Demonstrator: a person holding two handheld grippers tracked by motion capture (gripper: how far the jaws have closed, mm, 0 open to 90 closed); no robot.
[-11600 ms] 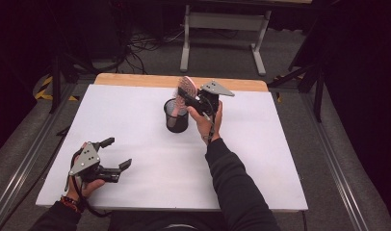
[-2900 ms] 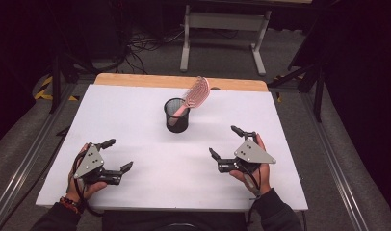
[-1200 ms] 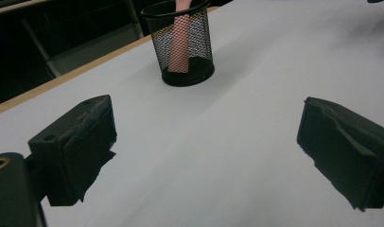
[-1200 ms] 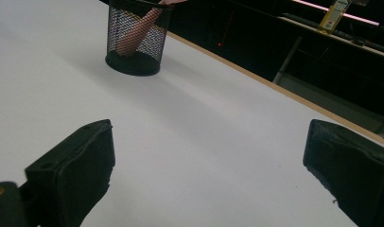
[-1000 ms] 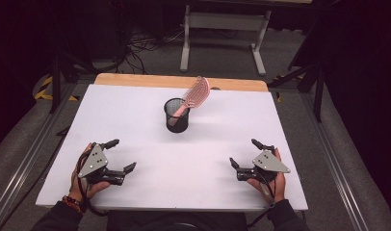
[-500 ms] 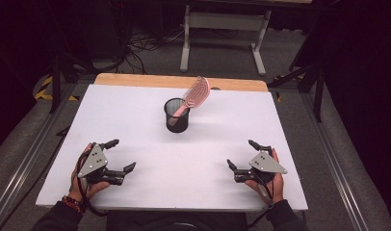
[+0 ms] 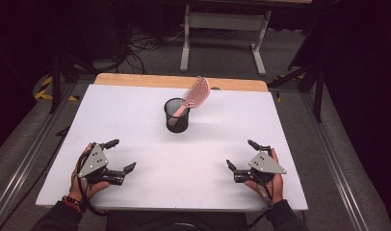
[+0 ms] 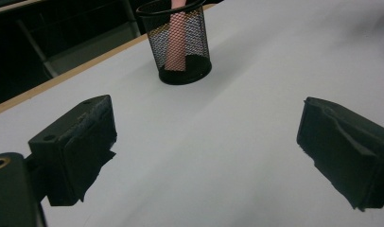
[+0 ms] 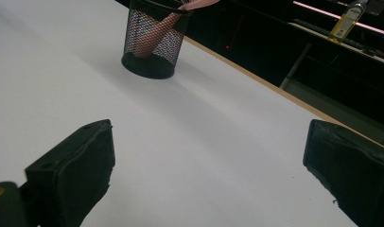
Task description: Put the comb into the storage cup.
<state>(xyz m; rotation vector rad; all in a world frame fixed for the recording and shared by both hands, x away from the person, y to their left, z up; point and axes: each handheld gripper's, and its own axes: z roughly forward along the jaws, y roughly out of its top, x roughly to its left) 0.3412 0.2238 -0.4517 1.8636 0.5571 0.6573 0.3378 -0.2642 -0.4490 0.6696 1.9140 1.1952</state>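
Observation:
A black mesh cup [image 7: 176, 115] stands on the white table [image 7: 136, 110], a little behind its middle. A pink hairbrush [image 7: 196, 92] leans in it, handle down, head tilted to the right above the rim. The cup [image 8: 180, 45] and the pink handle [image 8: 177, 42] also show in the left gripper view, and the cup [image 9: 152, 40] again in the right gripper view. My left gripper [image 7: 122, 155] rests open near the front left edge, nothing between its jaws. At the front right my right gripper [image 7: 241, 154] is open and holds nothing.
A wooden strip [image 7: 136, 80] runs along the table's far edge. Behind it stand a grey metal frame [image 7: 222, 21] and cables on the floor. A yellow bottle [image 9: 346, 21] sits on a dark shelf far off in the right gripper view.
My right gripper let go of the hairbrush in the cup and drew back to the front right. Over the last second it shifted only slightly; the left one stayed put.

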